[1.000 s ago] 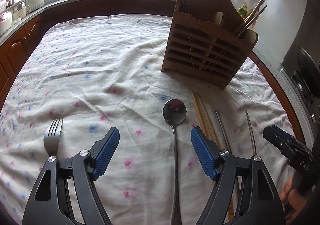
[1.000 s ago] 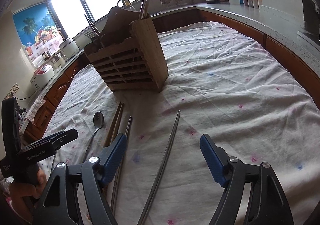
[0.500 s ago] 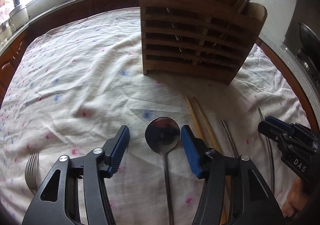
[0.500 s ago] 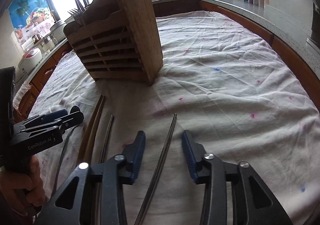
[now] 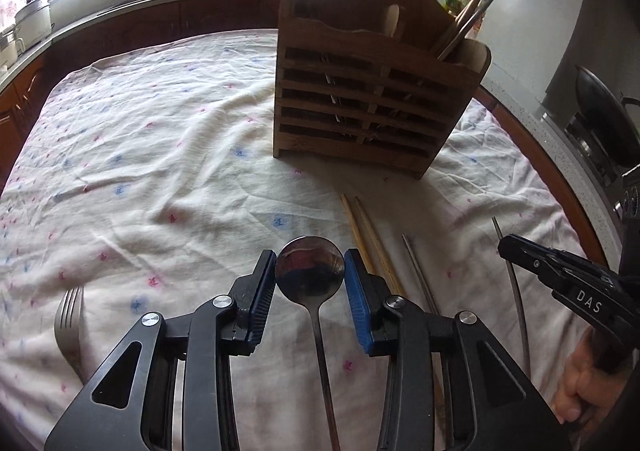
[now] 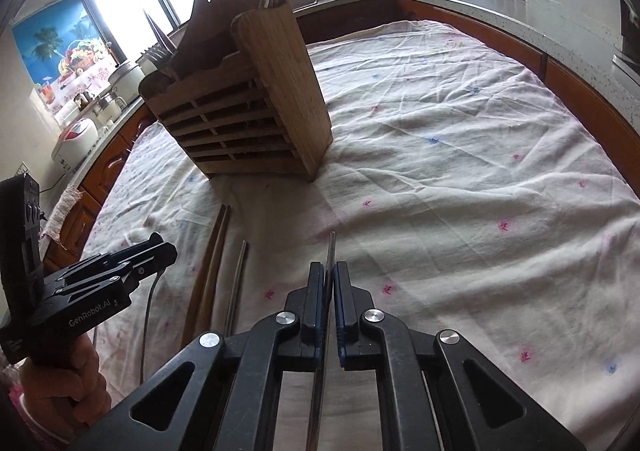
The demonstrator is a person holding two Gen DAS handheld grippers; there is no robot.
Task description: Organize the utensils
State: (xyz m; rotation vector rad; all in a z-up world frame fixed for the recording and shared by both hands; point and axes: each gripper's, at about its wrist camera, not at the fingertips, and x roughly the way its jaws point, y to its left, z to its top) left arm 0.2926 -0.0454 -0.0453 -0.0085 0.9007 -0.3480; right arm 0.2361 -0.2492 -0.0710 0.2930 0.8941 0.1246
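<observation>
A: Where are the utensils?

B: They lie flat on the flowered cloth (image 5: pixel 168 155) over the bench, in front of the wooden holder (image 5: pixel 372 107). The spoon (image 5: pixel 310 265) has its bowl between the jaws of the left gripper (image 5: pixel 310 291); the blue pads (image 5: pixel 264 299) stand at either side of the bowl, close to touching, but whether they press on it cannot be told. The right gripper (image 6: pixel 330 299) has its jaws clenched on 1 metal chopstick (image 6: pixel 331 251).

A: How will those 2 handle?

B: Both look like polished steel: stiff, light, slick. The bowl is round and curved, so pads could slide off its edge; the neck just below it looks a surer hold. The chopstick is thin and long; held near the middle it should stay level, though it may swivel between the pads.

A: Anything else waiting?

B: A fork (image 5: pixel 68 315) to the left, a wooden chopstick pair (image 5: pixel 370 239) and another metal chopstick (image 5: pixel 418 275) beside the spoon.
</observation>
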